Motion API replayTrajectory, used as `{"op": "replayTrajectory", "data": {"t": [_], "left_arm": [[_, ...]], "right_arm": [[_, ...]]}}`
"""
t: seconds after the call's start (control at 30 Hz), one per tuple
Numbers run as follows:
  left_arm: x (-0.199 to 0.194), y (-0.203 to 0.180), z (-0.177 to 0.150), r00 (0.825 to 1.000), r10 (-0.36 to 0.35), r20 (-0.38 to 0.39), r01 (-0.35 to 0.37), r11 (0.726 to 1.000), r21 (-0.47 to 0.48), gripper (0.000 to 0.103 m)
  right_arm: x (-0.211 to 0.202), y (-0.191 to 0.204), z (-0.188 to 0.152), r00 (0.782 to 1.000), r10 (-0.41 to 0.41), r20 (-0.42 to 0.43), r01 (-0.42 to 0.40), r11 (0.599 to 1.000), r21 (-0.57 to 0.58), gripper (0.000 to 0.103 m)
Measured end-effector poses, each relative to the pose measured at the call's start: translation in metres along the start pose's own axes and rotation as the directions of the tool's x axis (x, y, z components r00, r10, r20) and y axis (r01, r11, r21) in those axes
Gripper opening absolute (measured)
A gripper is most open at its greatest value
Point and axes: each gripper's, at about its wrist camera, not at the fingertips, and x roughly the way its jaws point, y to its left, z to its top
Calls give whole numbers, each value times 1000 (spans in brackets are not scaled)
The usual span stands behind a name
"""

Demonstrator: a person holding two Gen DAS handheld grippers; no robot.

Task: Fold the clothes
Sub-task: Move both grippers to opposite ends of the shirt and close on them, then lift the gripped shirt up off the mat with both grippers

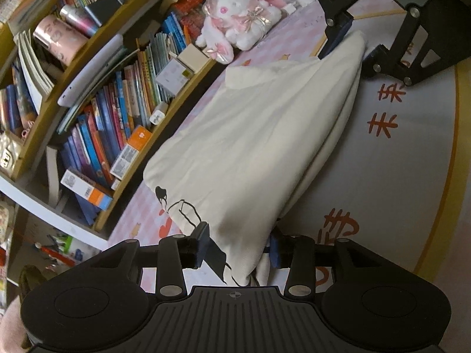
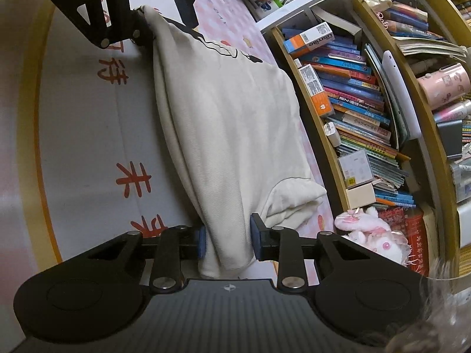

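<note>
Now cream garment (image 1: 259, 135) between both tools.

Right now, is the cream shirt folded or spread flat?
Folded. The cream shirt is doubled lengthwise, layered edges showing along one side, with the left gripper and right gripper clamping opposite ends.

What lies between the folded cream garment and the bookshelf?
Only a bare strip of pink patterned mat between the cream garment and the bookshelf; both wrist views show it.

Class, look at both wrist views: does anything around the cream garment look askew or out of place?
Yes. On the bookshelf beside the cream garment, many books lean or lie stacked flat rather than standing upright. The garment itself is simply held at both ends.
</note>
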Motion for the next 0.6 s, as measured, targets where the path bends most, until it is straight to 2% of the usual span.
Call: {"op": "replayTrajectory", "data": {"t": [0.3,0.47,0.5,0.6], "left_arm": [[-1,-7,-1,1000,12,12,-13,999,46,39],[-1,-7,-2,1000,-23,12,23,999,42,26],[-1,-7,-2,999,-36,10,36,999,38,20],[-1,-6,-2,998,-60,1,60,998,19,16]], "right_arm": [[-1,0,-2,1000,6,7,-7,1000,8,26],[-1,-3,-2,1000,25,9,-26,999,31,23],[-1,-4,-2,1000,29,9,-29,999,36,23],[-2,-4,-2,999,33,8,-33,999,42,22]]}}
